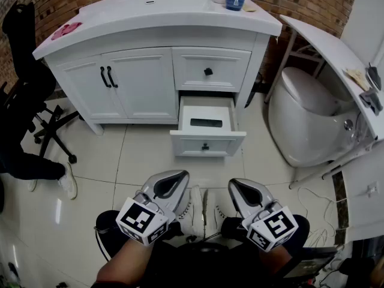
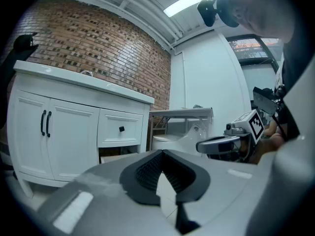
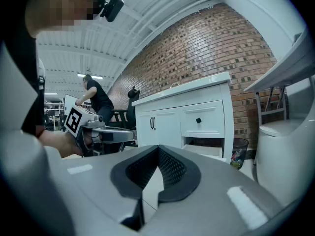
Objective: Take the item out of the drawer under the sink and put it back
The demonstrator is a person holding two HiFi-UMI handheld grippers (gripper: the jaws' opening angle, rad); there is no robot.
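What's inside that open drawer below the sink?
A flat dark item lies on the white bottom of the open drawer. The drawer's back end runs under the cabinet, so anything there is hidden.

The left tool [image 1: 173, 180] and right tool [image 1: 240, 188] are smooth grey shells with black ribbed pads [image 2: 147, 173]. Each carries a white cube [image 1: 142, 221] with black square markers. The person wears white shoes [image 1: 201, 212].

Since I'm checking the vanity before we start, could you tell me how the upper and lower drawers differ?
The upper drawer is shut flush with the cabinet; the lower drawer is pulled out. The lower drawer shows a dark flat item inside; the upper drawer's contents are hidden. Both are white with one black knob.
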